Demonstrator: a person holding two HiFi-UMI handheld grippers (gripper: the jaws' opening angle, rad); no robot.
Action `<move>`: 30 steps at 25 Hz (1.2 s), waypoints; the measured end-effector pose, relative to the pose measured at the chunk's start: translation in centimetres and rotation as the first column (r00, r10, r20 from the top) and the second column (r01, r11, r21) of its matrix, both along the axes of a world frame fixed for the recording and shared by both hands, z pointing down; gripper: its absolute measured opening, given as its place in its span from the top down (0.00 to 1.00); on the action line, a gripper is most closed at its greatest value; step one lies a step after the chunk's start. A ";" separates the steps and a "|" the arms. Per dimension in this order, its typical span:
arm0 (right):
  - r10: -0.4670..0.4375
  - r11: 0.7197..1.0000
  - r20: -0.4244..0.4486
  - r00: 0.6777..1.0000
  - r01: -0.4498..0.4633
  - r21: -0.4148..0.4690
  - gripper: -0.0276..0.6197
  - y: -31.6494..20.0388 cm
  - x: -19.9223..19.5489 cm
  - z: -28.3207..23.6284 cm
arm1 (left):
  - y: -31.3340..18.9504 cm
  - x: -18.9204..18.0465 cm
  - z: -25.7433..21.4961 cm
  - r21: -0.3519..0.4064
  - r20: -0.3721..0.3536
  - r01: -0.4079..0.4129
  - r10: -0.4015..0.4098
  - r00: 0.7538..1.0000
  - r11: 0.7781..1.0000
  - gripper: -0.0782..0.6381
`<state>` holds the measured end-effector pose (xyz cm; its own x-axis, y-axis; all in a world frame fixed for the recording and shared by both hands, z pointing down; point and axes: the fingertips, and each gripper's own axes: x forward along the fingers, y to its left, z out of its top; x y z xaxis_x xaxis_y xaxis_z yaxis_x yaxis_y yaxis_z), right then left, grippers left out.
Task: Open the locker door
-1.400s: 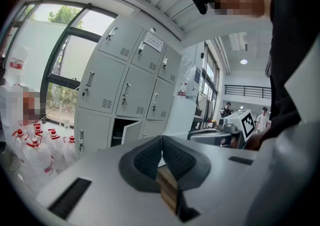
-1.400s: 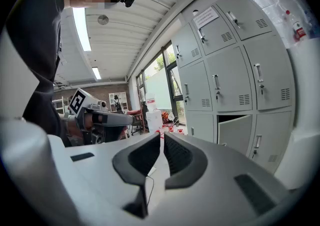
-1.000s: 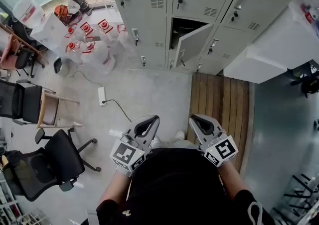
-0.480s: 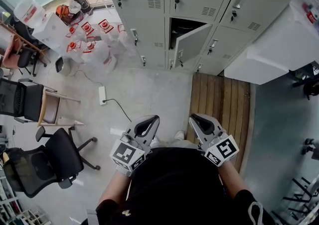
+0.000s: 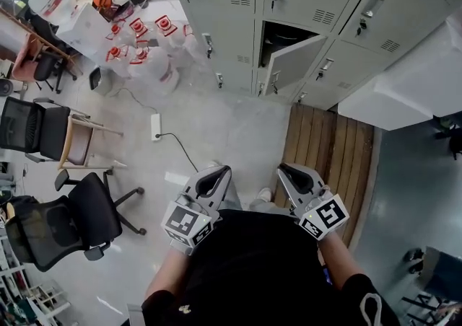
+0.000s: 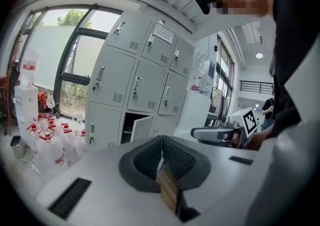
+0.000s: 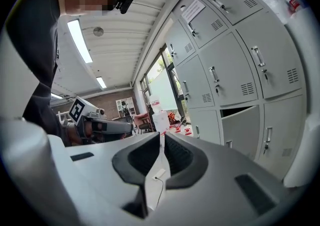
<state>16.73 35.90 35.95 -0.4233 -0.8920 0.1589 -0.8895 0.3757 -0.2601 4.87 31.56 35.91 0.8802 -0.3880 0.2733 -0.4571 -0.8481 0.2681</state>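
The locker door (image 5: 294, 62) hangs ajar in the locker bank (image 5: 216, 7). The left tongs (image 5: 222, 171) and right tongs (image 5: 284, 169), both closed and empty, sit well short of that bank. The door is likely light, stiff sheet metal: pull its free edge or what seems its handle (image 5: 275, 81).

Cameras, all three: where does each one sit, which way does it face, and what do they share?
Head view: on the person's head, looking steeply down at the floor and lockers; shows the torso, left gripper and right gripper.
Left gripper view: rides the left gripper, looking along its shut jaws toward the lockers; right gripper and torso at right.
Right gripper view: rides the right gripper, along its shut jaws; lockers at right, left gripper at left.
Shared: all three show the ajar locker door.
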 end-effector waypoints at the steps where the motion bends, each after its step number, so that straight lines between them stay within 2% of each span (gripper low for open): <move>1: -0.003 1.000 -0.001 1.000 0.003 -0.005 0.89 -0.9 -0.3 0.2 | -0.8 -0.2 0.2 0.000 -0.002 0.002 -0.002 1.000 1.000 0.86; 6: 0.017 1.000 -0.015 1.000 -0.017 -0.024 0.89 -6.8 -2.3 0.8 | -7.3 -1.8 1.0 -0.012 -0.027 -0.014 0.014 1.000 1.000 0.86; 14: 0.107 0.992 -0.002 0.994 -0.107 -0.067 0.89 -19.8 -6.9 1.3 | -20.4 -5.8 0.2 0.002 -0.051 -0.113 0.113 0.992 0.994 0.86; 18: 0.137 0.987 0.000 0.991 -0.136 -0.085 0.89 -25.4 -9.5 2.0 | -25.5 -8.4 0.6 0.003 -0.053 -0.129 0.129 0.990 0.992 0.86; 23: 0.157 0.980 0.042 0.987 -0.150 -0.130 0.88 -30.3 -11.2 3.3 | -29.6 -11.0 1.1 -0.008 -0.050 -0.121 0.120 0.991 0.993 0.86; 30: 0.175 0.966 0.065 0.982 -0.158 -0.205 0.88 -34.9 -10.8 6.4 | -32.6 -12.9 1.6 -0.030 -0.051 -0.071 0.069 0.996 0.997 0.86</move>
<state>5.91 0.95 42.36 -0.2902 -0.9053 0.3103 -0.9076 0.1576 -0.3891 -7.98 -1.07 37.53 0.9177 -0.3166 0.2400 -0.3822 -0.8683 0.3161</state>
